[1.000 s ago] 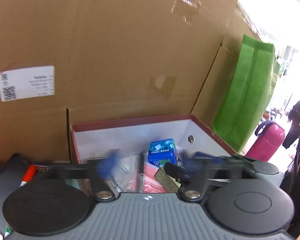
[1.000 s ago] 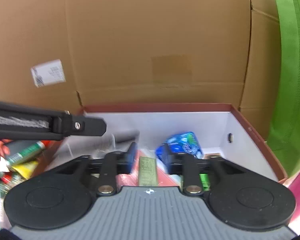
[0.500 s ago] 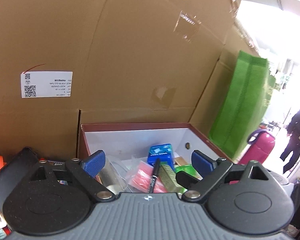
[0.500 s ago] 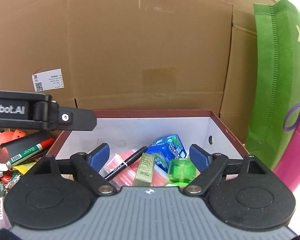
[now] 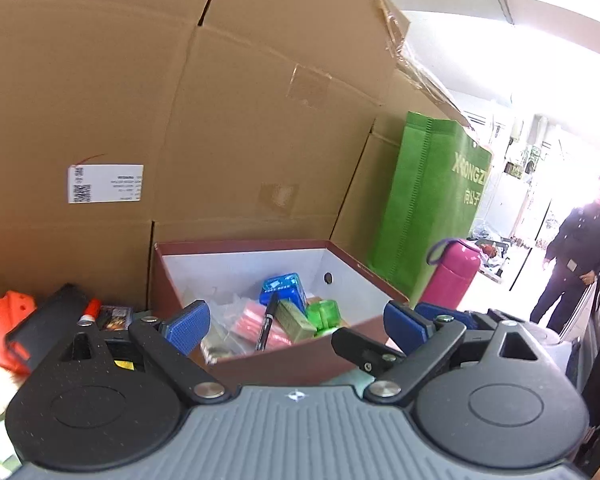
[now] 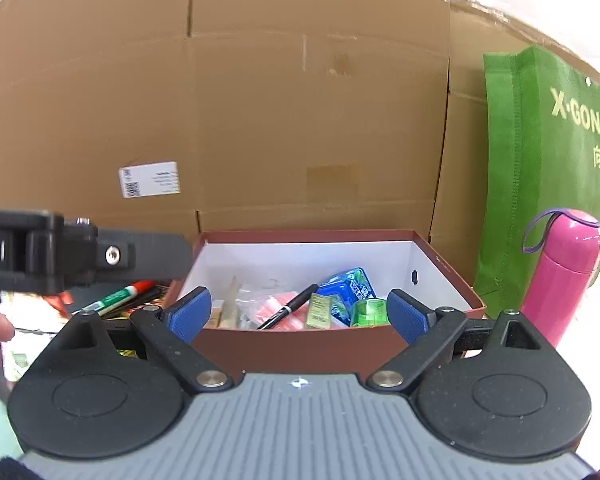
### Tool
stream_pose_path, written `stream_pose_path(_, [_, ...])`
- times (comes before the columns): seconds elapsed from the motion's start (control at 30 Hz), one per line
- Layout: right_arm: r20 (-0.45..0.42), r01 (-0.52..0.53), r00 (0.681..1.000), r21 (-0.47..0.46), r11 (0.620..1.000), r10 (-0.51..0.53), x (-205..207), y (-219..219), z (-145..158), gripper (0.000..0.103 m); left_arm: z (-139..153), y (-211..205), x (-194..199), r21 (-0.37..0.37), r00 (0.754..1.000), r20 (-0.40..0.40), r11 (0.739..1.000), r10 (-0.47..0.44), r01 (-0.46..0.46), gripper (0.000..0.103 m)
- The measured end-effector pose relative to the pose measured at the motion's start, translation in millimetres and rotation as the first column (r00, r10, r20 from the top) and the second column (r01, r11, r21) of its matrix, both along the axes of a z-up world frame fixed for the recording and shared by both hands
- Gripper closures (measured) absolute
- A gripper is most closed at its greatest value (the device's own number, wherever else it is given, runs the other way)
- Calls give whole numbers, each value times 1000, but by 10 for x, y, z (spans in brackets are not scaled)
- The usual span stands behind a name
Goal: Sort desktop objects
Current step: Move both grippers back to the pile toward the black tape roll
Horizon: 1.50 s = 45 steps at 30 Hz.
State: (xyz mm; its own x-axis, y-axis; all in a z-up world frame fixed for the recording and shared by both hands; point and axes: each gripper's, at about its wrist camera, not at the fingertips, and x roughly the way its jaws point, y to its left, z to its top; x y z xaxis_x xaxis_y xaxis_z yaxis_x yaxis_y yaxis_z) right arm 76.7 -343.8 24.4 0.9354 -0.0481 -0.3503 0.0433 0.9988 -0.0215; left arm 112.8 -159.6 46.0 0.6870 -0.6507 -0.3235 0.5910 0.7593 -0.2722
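Note:
A maroon box [image 5: 300, 360] [image 6: 300, 344] with a white inside stands in front of both grippers. In it lie a black pen [image 5: 268, 322] [image 6: 290, 306], a blue tin [image 5: 282, 288] [image 6: 348, 286], a green block [image 5: 324, 314] [image 6: 368, 312], a gold bar [image 5: 296, 320] [image 6: 318, 316] and red-and-clear bags [image 5: 252, 320]. My left gripper [image 5: 296, 322] is open and empty, held back before the box. My right gripper [image 6: 298, 314] is open and empty too. The left gripper's arm [image 6: 80, 254] shows at the left of the right wrist view.
Tall cardboard panels [image 5: 220, 120] stand behind the box. A green bag [image 6: 540, 180] and a pink flask [image 6: 560, 272] stand to the right. A green-and-red marker [image 6: 118, 298], a black case [image 5: 44, 332] and orange items [image 5: 4, 312] lie left of the box. A person [image 5: 580, 252] stands far right.
Both grippers have opened and drawn back and up from the box. The pen and the gold bar now lie loose in the box.

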Motion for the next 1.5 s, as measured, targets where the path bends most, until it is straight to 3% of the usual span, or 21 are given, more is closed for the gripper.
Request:
stream_pose_path(0.23, [12,-26,1000,3,1000,26,-358,220,42,9,-25,227,-364,50,997,4,996,74,-74,6])
stream_pose_path(0.3, [9,-39,999,-1,999,39,-439,304,27,5,-47,326,-458,50,995,1,994,98,-98,6])
stream_pose_path(0.63, [-22,-145,989,15,989,146,-699,770,-124,5,-217,836,-819,61,981,-32,980,192,-190,6])
stream_pose_path(1.1, [-106,-267,958,0,964,265,-629,1212,-323,5,-486,1306,-880,63,947,-104,952,304,-299,6])
stream_pose_path(1.5, [-233,-337,913,28,941,334,-311,1420,-663,6,-792,1545,-783,153,924,-151,932,352,-330,7])
